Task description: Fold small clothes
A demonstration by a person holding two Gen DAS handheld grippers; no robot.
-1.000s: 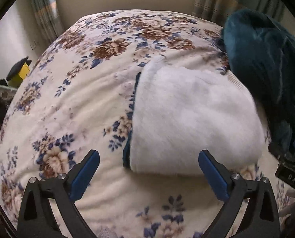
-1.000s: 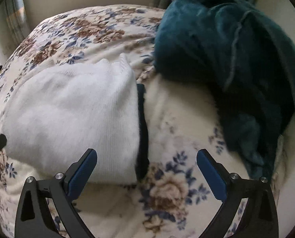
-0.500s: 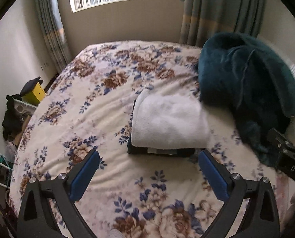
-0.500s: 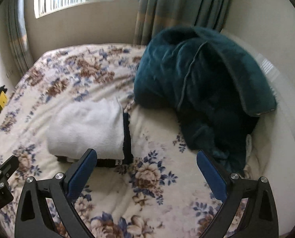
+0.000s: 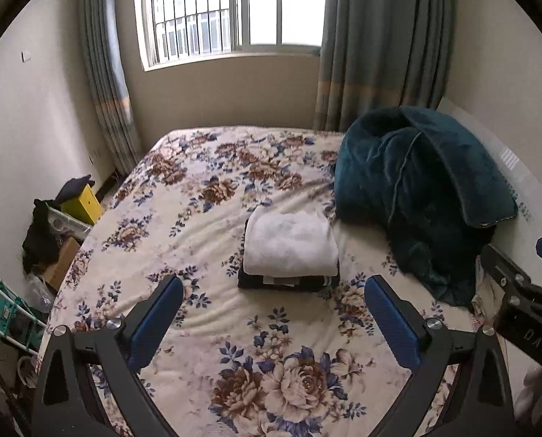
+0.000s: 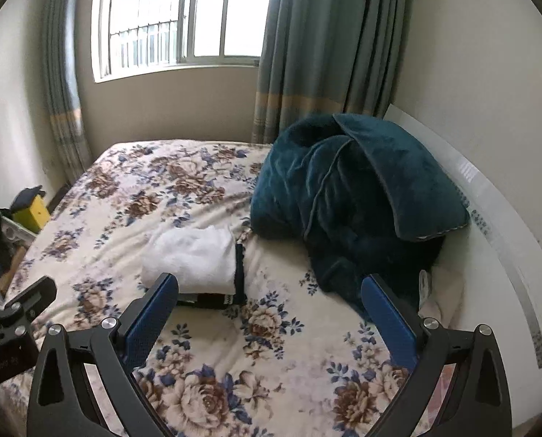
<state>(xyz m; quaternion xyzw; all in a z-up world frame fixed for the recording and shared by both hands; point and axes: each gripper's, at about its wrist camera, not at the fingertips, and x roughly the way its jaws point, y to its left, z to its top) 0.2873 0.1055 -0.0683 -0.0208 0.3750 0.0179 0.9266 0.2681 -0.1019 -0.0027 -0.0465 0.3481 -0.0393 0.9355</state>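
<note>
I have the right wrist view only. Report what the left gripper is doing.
Observer: The left gripper is open and empty, held back from the white garment.
Operator: That garment's front edge is partly hidden here. Describe it.
Observer: It lies folded on a dark garment, whose edge shows along the whole front.
Operator: Check the floor left of the bed.
Observer: A green rack stands there.
</note>
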